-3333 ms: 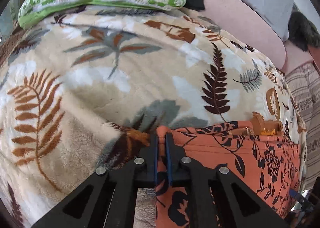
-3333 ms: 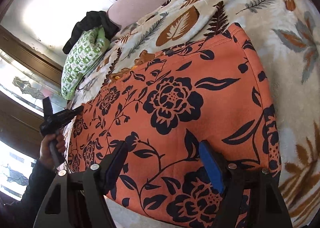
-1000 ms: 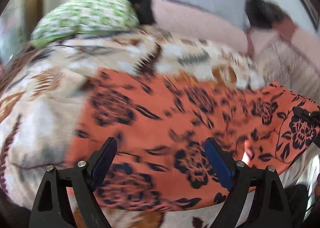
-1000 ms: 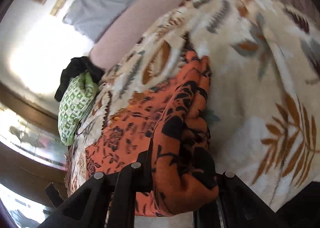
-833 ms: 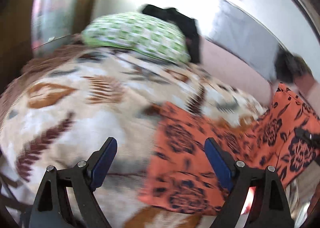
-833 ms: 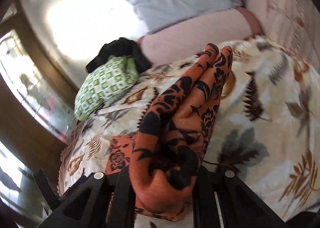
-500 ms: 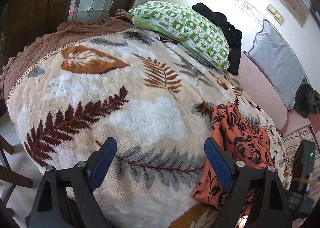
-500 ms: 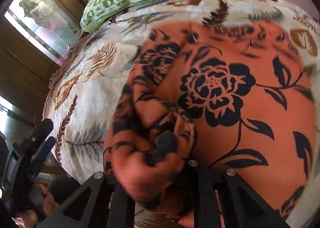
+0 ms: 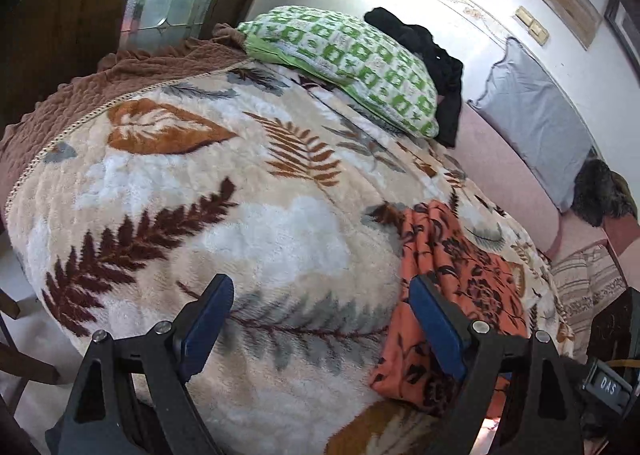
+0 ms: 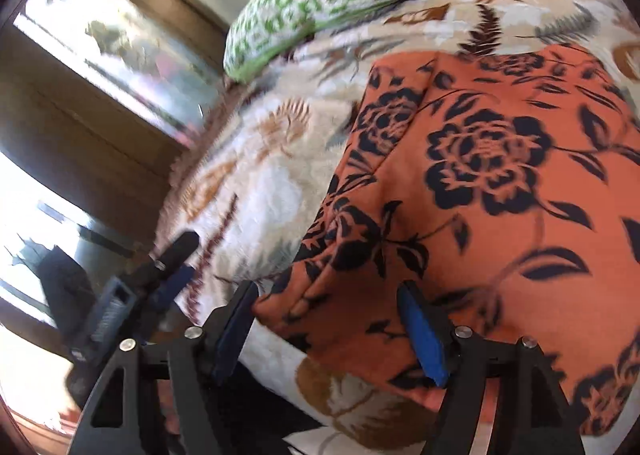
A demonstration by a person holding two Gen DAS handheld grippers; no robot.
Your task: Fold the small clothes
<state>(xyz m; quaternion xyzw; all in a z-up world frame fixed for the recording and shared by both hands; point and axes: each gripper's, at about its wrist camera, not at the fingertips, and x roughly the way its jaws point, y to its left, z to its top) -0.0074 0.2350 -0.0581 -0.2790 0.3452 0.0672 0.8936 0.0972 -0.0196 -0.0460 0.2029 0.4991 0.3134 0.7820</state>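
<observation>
A leaf-print fleece blanket [image 9: 256, 223] covers the bed. At its far end lies a green-and-white checked pillow [image 9: 352, 63], with dark clothing [image 9: 436, 59], perhaps a jacket, just behind; a grey cushion [image 9: 536, 115] stands far right.

Orange black-flowered garment [image 10: 500, 191] lies folded, slightly rumpled, at the bed's edge.

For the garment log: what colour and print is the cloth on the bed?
Orange cloth with a black rose-and-leaf print, clearest in the right wrist view.

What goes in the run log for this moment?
left gripper: open, empty | right gripper: open, empty | orange floral garment: lying on leaf blanket
</observation>
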